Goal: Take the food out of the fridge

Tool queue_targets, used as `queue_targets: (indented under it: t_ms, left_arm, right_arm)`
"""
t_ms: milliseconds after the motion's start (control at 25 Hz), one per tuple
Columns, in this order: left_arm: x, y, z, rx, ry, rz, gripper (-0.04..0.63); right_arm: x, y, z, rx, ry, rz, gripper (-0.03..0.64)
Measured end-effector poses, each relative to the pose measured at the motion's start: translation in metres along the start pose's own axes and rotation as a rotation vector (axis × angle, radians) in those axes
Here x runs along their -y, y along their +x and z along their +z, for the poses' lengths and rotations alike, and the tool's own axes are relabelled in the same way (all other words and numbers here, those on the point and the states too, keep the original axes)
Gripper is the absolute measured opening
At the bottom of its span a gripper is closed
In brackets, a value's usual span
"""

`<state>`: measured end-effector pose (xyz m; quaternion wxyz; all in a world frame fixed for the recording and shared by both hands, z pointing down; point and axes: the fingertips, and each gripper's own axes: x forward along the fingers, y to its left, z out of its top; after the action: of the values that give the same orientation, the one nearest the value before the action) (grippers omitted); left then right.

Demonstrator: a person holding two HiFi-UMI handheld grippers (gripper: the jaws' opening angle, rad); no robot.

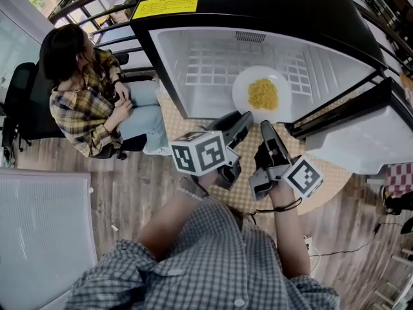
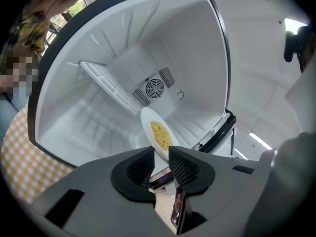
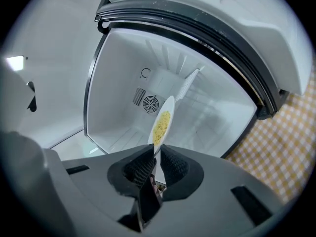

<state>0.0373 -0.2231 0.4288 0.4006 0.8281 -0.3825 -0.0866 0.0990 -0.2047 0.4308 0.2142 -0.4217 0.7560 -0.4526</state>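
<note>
A white plate (image 1: 246, 93) with yellow food (image 1: 263, 94) sits at the front of the open fridge (image 1: 193, 50), which stands on a checked tablecloth. My left gripper (image 1: 244, 118) reaches the plate's near rim from the left and my right gripper (image 1: 266, 128) from the right. In the left gripper view the plate (image 2: 147, 122) runs down between the jaws of the left gripper (image 2: 160, 159), and its rim fills the gap between the pads. In the right gripper view the plate (image 3: 168, 105) stands edge-on, with the right gripper (image 3: 155, 159) pinched on its rim.
The fridge door (image 1: 361, 134) hangs open at the right. A wire shelf (image 2: 106, 80) lies inside, against the fridge wall. A person in a plaid shirt (image 1: 84, 108) sits on a chair at the left. The checked tablecloth (image 1: 335, 173) ends at a round edge above a wooden floor.
</note>
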Motion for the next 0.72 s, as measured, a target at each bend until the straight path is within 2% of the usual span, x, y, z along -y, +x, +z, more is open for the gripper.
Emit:
queue_targets:
  t_ms: [360, 720]
  left_arm:
    - [0.011, -0.006, -0.035, -0.061, 0.002, -0.053, 0.091]
    - [0.007, -0.011, -0.067, -0.122, 0.020, -0.059, 0.089]
  right_arm:
    - [0.013, -0.036, -0.013, 0.013, -0.028, -0.044, 0.035]
    - [0.033, -0.060, -0.033, 0.008, -0.022, -0.116, 0.035]
